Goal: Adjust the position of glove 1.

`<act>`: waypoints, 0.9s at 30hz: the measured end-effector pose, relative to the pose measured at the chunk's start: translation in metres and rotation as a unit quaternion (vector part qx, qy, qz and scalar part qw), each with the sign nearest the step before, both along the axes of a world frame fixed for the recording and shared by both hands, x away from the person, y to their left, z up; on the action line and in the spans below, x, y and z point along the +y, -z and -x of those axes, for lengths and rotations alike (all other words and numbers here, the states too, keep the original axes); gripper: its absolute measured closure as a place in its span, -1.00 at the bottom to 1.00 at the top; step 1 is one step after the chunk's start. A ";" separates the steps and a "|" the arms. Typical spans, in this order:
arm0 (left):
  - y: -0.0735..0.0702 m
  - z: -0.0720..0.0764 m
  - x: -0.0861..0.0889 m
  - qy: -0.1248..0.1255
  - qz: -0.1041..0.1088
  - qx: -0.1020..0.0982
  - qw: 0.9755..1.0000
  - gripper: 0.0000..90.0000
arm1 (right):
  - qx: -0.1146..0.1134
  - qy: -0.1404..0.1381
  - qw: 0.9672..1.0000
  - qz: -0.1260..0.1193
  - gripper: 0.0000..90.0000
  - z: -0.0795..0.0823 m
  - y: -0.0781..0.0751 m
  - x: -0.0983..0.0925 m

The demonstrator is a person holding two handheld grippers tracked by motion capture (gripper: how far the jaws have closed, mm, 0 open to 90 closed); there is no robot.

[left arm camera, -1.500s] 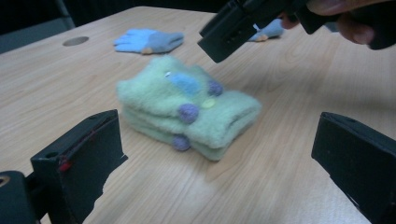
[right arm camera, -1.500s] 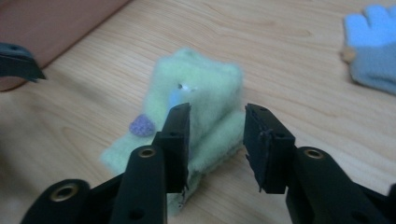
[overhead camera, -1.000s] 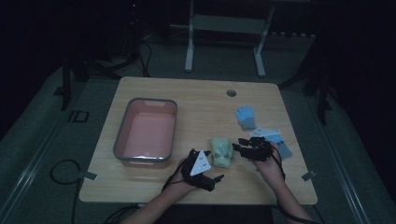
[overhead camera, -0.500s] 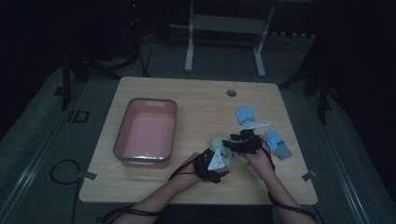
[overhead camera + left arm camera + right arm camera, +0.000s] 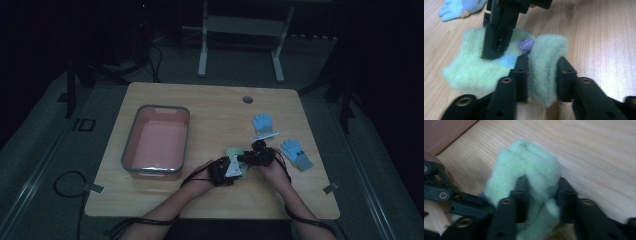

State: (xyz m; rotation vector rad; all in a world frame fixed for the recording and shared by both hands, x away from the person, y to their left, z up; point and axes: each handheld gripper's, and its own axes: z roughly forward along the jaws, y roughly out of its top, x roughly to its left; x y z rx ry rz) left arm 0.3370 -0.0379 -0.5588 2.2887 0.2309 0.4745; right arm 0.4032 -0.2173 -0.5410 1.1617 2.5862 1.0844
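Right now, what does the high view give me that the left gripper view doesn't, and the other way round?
High view alone: the pink tray left of the hands and a second blue glove at the right. Left gripper view alone: the left gripper shut on a raised fold of the fuzzy green glove, its purple spot, and the right gripper's jaw pressing the fabric. Both: green glove, one blue glove, wooden table.

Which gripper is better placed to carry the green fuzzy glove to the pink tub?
Probably left: the left gripper clamps the green fuzzy glove and sits nearer the pink tub. The right gripper grips it too, from farther off.
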 end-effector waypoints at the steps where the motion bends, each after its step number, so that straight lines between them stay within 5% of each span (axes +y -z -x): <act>1: -0.001 0.001 0.000 0.000 -0.004 -0.003 1.000 0.59 | -0.010 -0.004 1.000 0.007 0.62 0.002 -0.001 0.001; 11: -0.020 0.001 0.006 -0.010 -0.001 -0.003 1.000 0.67 | -0.020 -0.005 1.000 -0.017 0.71 0.004 -0.017 0.001; 27: -0.073 0.004 0.020 -0.001 -0.032 -0.046 0.998 0.68 | -0.054 -0.026 0.997 -0.042 0.71 0.007 -0.065 0.010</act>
